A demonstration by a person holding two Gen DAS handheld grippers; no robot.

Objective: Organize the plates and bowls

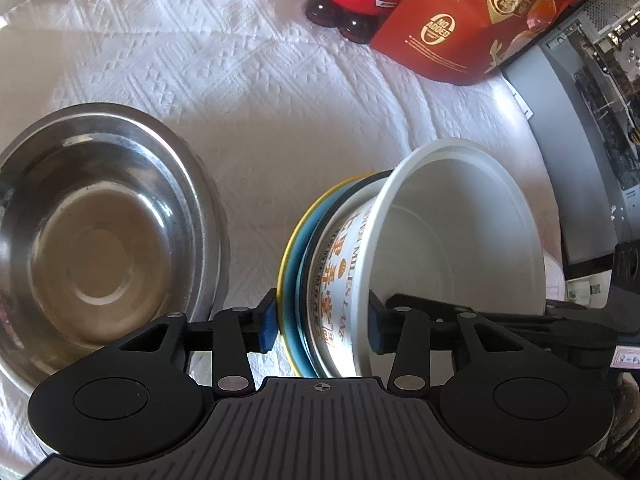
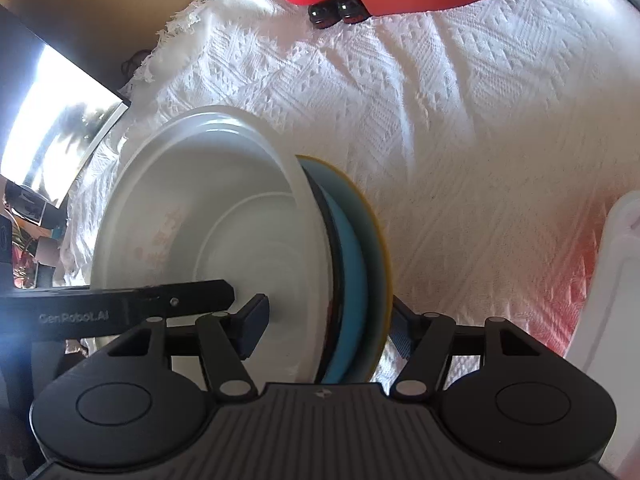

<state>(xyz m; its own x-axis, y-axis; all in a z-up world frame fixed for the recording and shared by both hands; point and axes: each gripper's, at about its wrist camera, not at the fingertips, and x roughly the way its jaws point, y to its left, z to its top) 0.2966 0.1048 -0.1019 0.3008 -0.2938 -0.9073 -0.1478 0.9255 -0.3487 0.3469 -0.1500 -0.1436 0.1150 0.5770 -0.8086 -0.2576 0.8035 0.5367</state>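
Left claw (image 1: 323,326) angled down, jaws parted; right claw (image 2: 328,330) likewise.

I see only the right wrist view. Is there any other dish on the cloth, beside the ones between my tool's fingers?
Observer: Yes. An empty steel bowl stands upright on the cloth, apart from the stack.
Operator: One left finger enters the white bowl. Where is the other?
Observer: The left tool straddles the stack; its other finger is outside the yellow plate.
Operator: Has the bowl any mark outside?
Observer: The white bowl carries orange characters and lettering on its outer wall.
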